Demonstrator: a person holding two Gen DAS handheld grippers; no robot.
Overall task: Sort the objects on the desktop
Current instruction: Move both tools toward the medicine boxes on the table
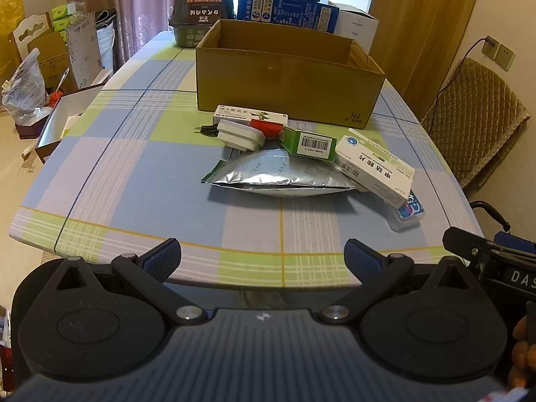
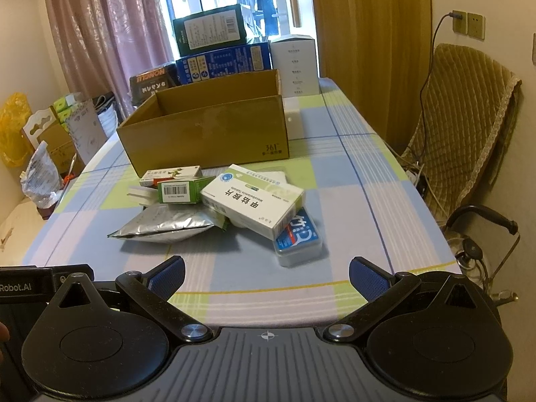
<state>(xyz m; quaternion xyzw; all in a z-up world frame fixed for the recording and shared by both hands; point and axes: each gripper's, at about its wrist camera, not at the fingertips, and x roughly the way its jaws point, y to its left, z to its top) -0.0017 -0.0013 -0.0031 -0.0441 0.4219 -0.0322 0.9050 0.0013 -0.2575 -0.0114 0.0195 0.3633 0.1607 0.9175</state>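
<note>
Clutter for sorting lies in a loose heap near the middle of the desk [image 1: 140, 181], just in front of an open cardboard box [image 1: 288, 80], which looks like the likely bin. Both tools hang back at the near edge, well apart from the heap: the left tool [image 1: 263, 259] is spread wide and empty, and the right tool [image 2: 266, 276] likewise gapes with nothing between its blue ribbed pads [image 2: 366, 281].

The foil pouch [image 1: 278, 177] is crinkled, shiny and puffed in the middle; it should be light but slippery and limp, so a pinch on the flat sealed edge seems safer than on the bulging belly. The white medicine carton [image 2: 254, 206] leans across the heap, resting partly on a clear plastic case with a blue label [image 2: 298, 241]. Thin card like this is light and stiff but crushes easily, so a gentle grip across its narrow sides would suit. Lifting it first would probably free the case beneath.

Behind sit a green barcoded carton [image 1: 308, 144], a white power adapter [image 1: 239, 135] of hard smooth plastic, and a long flat carton with a dinosaur print [image 1: 251, 114] lying just beside the box wall.

A plaid cloth in blue, green and lilac covers the desk.
</note>
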